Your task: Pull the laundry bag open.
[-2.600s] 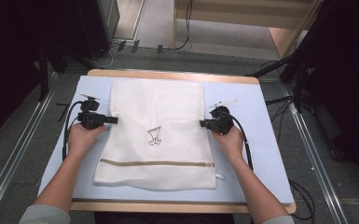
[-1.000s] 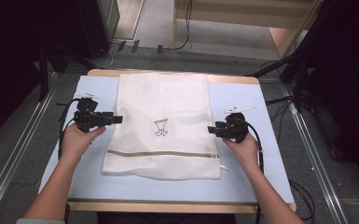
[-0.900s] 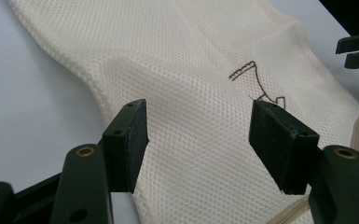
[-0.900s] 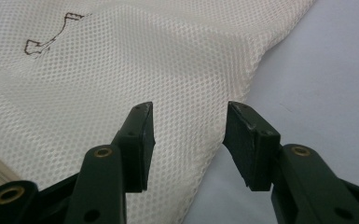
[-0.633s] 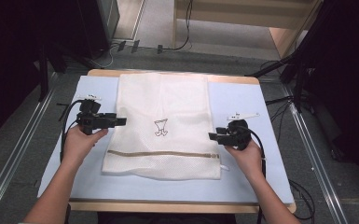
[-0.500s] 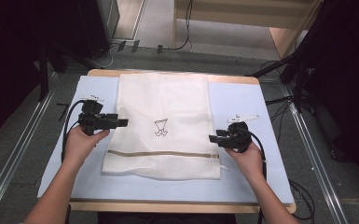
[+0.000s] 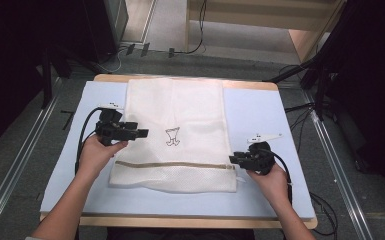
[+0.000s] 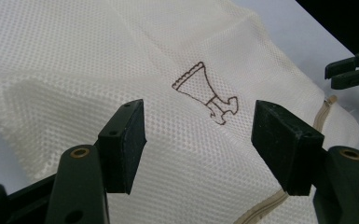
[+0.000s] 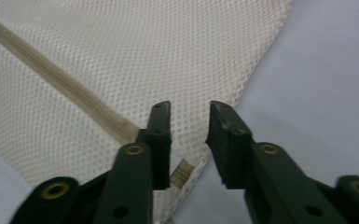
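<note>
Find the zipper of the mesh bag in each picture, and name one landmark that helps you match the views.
High view: the zipper runs level across the near part of the mesh bag.
Left gripper view: a short stretch of it lies at the right edge, near the other gripper.
Right gripper view: it slants from the upper left down to the gripper's jaws.
Shared landmark: the bag's corner at the zipper's end.

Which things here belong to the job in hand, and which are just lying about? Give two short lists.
In the job:
- white mesh laundry bag
- its beige zip
- left hand-held gripper, jaws wide open over the bag
- right hand-held gripper, jaws just closing by the zip's end, gap still showing

Lying about:
- pale blue table mat
- floor cables
</note>
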A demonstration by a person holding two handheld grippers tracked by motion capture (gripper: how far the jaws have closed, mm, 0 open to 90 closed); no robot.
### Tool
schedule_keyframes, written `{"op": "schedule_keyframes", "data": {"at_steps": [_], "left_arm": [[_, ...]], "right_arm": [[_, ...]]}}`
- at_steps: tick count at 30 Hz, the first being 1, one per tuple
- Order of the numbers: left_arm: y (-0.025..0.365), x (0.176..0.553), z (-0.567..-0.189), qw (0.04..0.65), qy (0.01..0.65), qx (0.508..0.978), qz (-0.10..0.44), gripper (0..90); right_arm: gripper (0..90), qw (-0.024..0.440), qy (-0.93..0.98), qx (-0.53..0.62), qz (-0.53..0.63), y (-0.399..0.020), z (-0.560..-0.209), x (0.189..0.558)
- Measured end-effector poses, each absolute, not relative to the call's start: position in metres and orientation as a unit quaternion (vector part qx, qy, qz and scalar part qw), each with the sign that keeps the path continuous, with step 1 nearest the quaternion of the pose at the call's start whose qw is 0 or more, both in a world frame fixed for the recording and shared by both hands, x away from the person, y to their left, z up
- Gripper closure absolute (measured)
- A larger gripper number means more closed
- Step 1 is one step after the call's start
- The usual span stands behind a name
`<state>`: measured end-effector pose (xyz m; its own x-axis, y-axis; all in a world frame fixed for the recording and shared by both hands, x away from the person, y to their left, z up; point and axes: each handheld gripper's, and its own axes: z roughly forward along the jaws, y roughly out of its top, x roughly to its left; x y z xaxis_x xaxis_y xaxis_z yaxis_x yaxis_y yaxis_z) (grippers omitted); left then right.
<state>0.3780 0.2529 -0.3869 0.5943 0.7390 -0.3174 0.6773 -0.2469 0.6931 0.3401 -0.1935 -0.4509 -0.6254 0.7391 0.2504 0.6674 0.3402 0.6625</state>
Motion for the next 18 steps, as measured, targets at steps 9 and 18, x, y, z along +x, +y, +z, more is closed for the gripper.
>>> {"op": "schedule_keyframes", "data": {"at_steps": [9, 18], "left_arm": [[0.231, 0.377, -0.387, 0.422, 0.434, 0.795, 0.026, 35.8], [0.214, 0.377, -0.389, 0.419, 0.417, 0.807, 0.019, 36.2]], "right_arm": [[90.0, 0.003, 0.816, 0.443, 0.37, -0.2, -0.461, 0.34], [90.0, -0.009, 0.814, 0.445, 0.372, -0.199, -0.465, 0.337]]}}
